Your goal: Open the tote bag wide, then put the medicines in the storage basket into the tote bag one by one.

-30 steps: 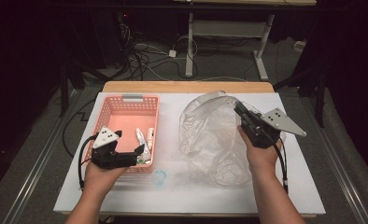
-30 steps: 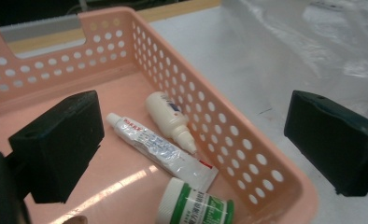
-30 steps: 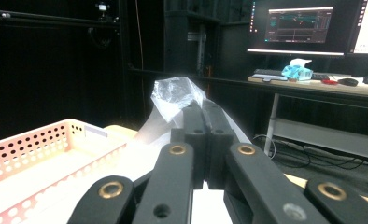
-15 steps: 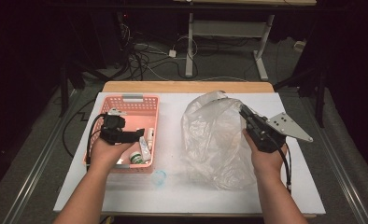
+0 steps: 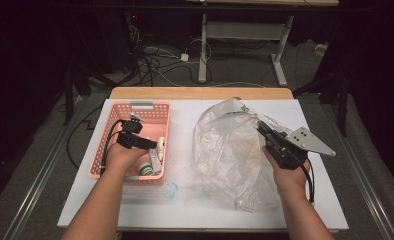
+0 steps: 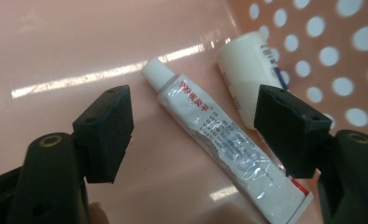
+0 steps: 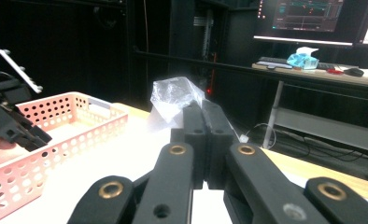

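white tube (image 6: 229, 151) lying flat on the floor of the pink basket (image 5: 116, 122), between the spread jaws of the left gripper (image 6: 194, 135).
the jaws have just been narrowing but the pads do not yet touch the tube, so nothing is held; a white bottle (image 6: 250, 70) lies just beside it against the perforated wall. the right gripper (image 5: 261, 129), jaws pressed together on the plastic bag (image 5: 230, 150), props its mouth upright, probably so that 1 item at a time can be dropped in.
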Action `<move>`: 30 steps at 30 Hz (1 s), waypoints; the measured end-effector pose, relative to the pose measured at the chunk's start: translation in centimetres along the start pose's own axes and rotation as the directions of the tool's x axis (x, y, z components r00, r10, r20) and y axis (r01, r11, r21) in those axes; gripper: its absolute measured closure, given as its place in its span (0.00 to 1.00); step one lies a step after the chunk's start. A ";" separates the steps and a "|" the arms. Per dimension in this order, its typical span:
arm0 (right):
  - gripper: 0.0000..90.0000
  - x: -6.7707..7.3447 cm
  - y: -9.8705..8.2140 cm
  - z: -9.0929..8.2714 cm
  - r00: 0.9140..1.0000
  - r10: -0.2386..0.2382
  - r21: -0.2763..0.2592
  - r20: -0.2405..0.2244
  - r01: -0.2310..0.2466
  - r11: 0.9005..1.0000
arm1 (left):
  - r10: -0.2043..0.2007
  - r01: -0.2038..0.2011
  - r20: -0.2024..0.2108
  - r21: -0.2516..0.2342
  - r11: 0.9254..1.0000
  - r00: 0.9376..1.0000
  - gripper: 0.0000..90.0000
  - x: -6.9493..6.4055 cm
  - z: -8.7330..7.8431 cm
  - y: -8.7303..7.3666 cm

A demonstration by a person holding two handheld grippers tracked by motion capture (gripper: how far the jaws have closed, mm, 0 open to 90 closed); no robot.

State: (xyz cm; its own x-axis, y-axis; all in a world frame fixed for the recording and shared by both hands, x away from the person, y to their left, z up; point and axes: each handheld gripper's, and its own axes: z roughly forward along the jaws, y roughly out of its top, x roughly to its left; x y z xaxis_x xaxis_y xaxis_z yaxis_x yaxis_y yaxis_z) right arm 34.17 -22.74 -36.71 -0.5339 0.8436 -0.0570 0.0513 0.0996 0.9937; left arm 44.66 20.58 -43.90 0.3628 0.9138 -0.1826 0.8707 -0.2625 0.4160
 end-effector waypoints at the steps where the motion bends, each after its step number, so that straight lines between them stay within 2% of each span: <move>1: 1.00 0.0 0.0 0.0 1.000 -0.001 0.002 -0.002 0.001 1.000 | 0.003 -0.003 -0.002 0.022 1.000 1.000 0.32 -0.1 0.3 0.1; 5: 1.00 0.0 -0.4 0.0 1.000 -0.005 0.016 -0.011 0.005 1.000 | 0.002 -0.002 -0.004 0.064 0.998 1.000 0.37 -0.2 0.8 0.3; 7: 1.00 -0.1 -0.6 0.2 1.000 -0.007 0.024 -0.015 0.007 1.000 | -0.014 0.014 0.001 0.078 0.997 1.000 0.38 -0.1 1.0 0.4; 12: 1.00 0.0 -0.8 0.3 1.000 -0.009 0.035 -0.029 0.010 0.999 | -0.024 0.027 -0.020 0.125 0.992 1.000 0.43 -0.1 1.4 0.5; 16: 1.00 0.0 -0.9 0.4 0.999 -0.010 0.038 -0.038 0.012 0.999 | 0.007 0.001 -0.056 0.146 0.989 0.998 0.44 -0.4 1.6 0.7; 17: 1.00 -0.2 -1.0 0.4 0.999 -0.019 0.037 -0.043 0.020 0.999 | 0.025 -0.012 -0.080 0.157 0.987 0.996 0.46 -0.7 1.7 0.7; 19: 1.00 -0.1 -1.1 0.4 0.999 0.001 0.045 -0.048 0.001 0.999 | 0.059 -0.041 -0.110 0.164 0.986 0.992 0.52 -1.2 1.8 0.8; 25: 1.00 -0.5 -1.1 0.3 0.998 0.006 0.038 -0.059 -0.003 0.999 | 0.088 -0.073 -0.096 0.149 0.986 0.992 0.70 -1.7 1.9 0.8; 27: 1.00 -0.6 -1.1 0.3 0.998 0.006 0.035 -0.059 -0.004 0.999 | 0.105 -0.090 -0.094 0.147 0.985 0.990 0.73 -1.9 1.9 0.7; 30: 1.00 -0.7 -1.1 0.3 0.998 0.010 0.040 -0.057 -0.008 0.999 | 0.106 -0.092 -0.089 0.146 0.985 0.990 0.73 -1.9 1.8 0.7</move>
State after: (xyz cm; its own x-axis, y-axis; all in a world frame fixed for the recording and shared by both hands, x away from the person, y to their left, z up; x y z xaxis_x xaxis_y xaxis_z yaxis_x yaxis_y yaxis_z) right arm 34.73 -23.32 -37.82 -0.5805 0.8132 -0.0415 0.0888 0.1139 0.9895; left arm 45.23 18.12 -44.89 0.4217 0.9049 -0.0576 0.8727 -0.3879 0.2965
